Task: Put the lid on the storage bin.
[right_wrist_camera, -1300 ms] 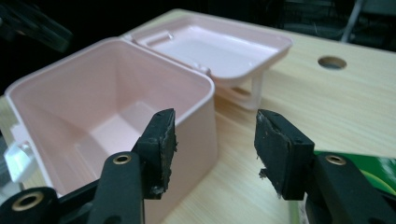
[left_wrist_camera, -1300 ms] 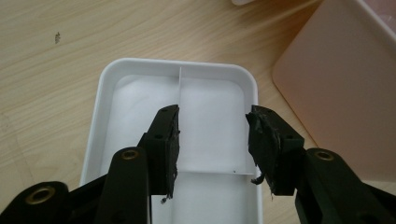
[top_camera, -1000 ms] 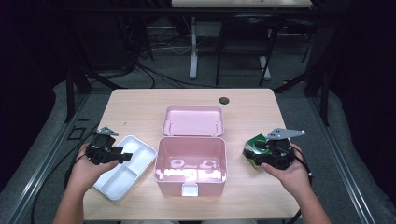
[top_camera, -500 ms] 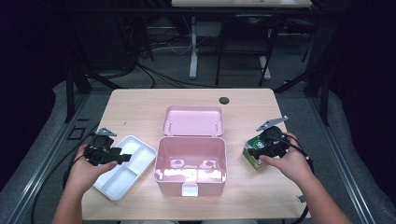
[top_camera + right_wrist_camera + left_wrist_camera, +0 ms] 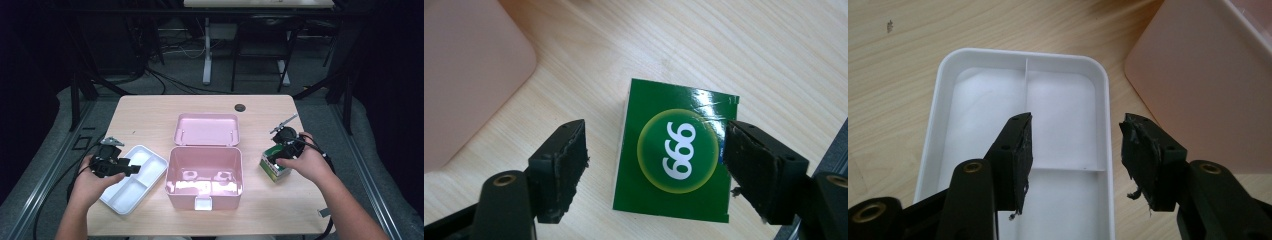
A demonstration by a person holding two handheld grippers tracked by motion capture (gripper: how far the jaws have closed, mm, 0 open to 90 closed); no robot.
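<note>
A green carton (image 5: 674,150) with a white "999" in a yellow ring lies flat on the wooden table, right of an open pink box (image 5: 204,175). My right gripper (image 5: 654,170) hovers over the carton (image 5: 276,170) with its jaws on either side of it. The jaws have just been opening; the left pad stands clear of the carton. In the high view the right gripper (image 5: 275,159) points down at it. My left gripper (image 5: 1075,160) is open over a white divided tray (image 5: 973,115), nothing between its pads. From above, the left gripper (image 5: 132,169) sits at the tray's (image 5: 145,155) left side.
The pink box's lid (image 5: 207,129) lies folded back toward the far side, and its corner shows in both gripper views (image 5: 1208,85) (image 5: 469,65). A dark round grommet (image 5: 240,107) sits near the table's far edge. Bare wood (image 5: 145,117) lies behind the tray.
The right hand has shifted left and away, turning over the green carton, and its jaws stand wider. The left hand and tray are unchanged.
</note>
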